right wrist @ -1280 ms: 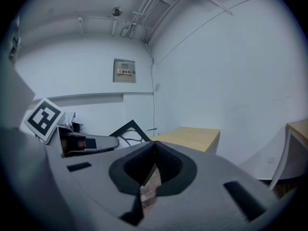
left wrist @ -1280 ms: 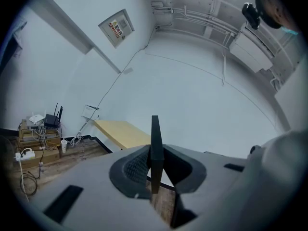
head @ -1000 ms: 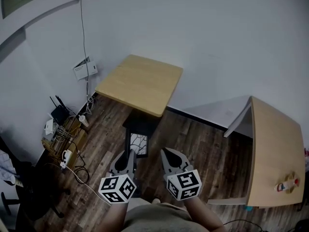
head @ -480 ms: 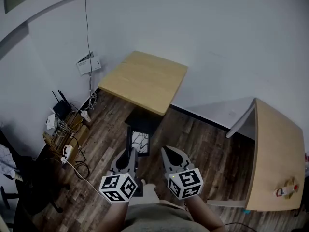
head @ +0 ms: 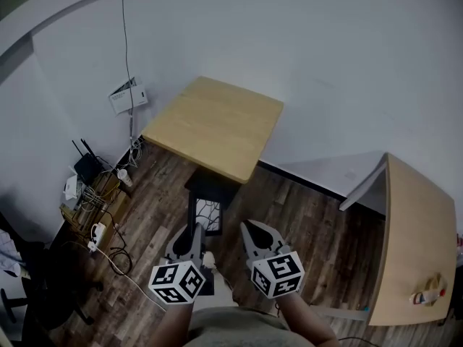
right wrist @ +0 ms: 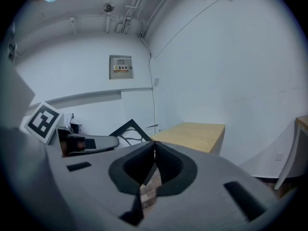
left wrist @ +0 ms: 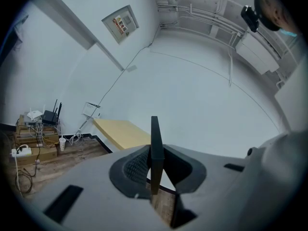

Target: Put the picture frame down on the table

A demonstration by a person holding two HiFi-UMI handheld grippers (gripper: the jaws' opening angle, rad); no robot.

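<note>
So the left tongs (head: 194,230) are clamped on the picture frame (head: 207,214). In the left gripper view you can see the pads squeezing its thin black edge, which stands up edge-on between them. The frame is black with a white panel and a branchy line pattern. It's up in the air over the wood floor (head: 304,215), just short of the near edge of the square light-wood tabletop (head: 215,125), not on it. In the head view it overlaps the dark base under that edge. The right tongs (head: 249,226) are just beside it, jaws closed tip to tip with nothing between them. They're close to the frame's right side, but I can't tell if they touch it. The tabletop's far right edge runs along the white wall (head: 304,49), while the near and left edges face open floor. Off to the left by the wall there's a heap of router, power strip and cables (head: 90,194) on a low box, well apart from the frame. To the right a second, longer table (head: 418,237) sits well apart, with a broad strip of floor between the two. Something small lies near its close end, too tiny to make out.
</note>
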